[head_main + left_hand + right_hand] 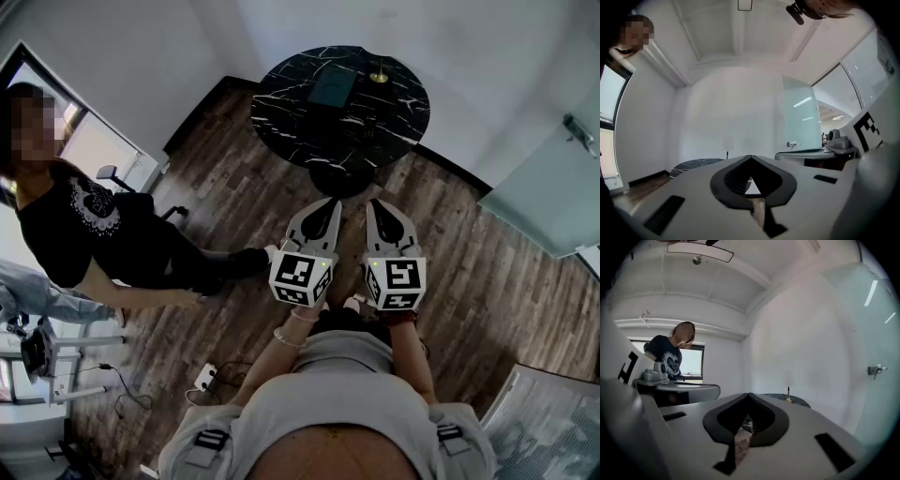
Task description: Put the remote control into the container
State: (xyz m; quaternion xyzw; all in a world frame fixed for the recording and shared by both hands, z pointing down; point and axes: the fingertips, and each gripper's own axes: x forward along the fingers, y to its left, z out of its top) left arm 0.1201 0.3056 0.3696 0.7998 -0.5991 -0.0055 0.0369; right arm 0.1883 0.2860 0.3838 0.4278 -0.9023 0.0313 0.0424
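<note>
**Operator:** Report tool status, nearest items first.

**Technician:** Both tools are held level in front of the person's torso, side by side and just apart. Both point toward 12 o'clock. The left tool (330, 203) has its jaws closed with the tips meeting, and the left gripper view shows nothing between them. The right tool (376, 203) is likewise fully closed and carries nothing. Neither tool touches any object.

**Operator:** Items at floor level?

**Technician:** A wooden floor (469, 281) lies beneath both tools. A power strip (204, 377) lies on it at 7 o'clock from the tools. A bystander (84, 225) in a black printed T-shirt stands at 9 o'clock.

**Operator:** Location of the task items?

**Technician:** A round black marble desk (291, 112) stands at 12 o'clock, beyond the tool tips and well apart from them. A dark rectangular container (333, 87) lies on the far half of the desk. A small brass stand (380, 75) stands near the container, at its 2 o'clock. The remote control cannot be made out in any view, so I cannot tell whether it lies in or beside the container.

**Operator:** Farthest items?

**Technician:** White walls close off the room behind the desk. A glass door (544, 178) with a metal handle stands at 2 o'clock from the tools.
</note>
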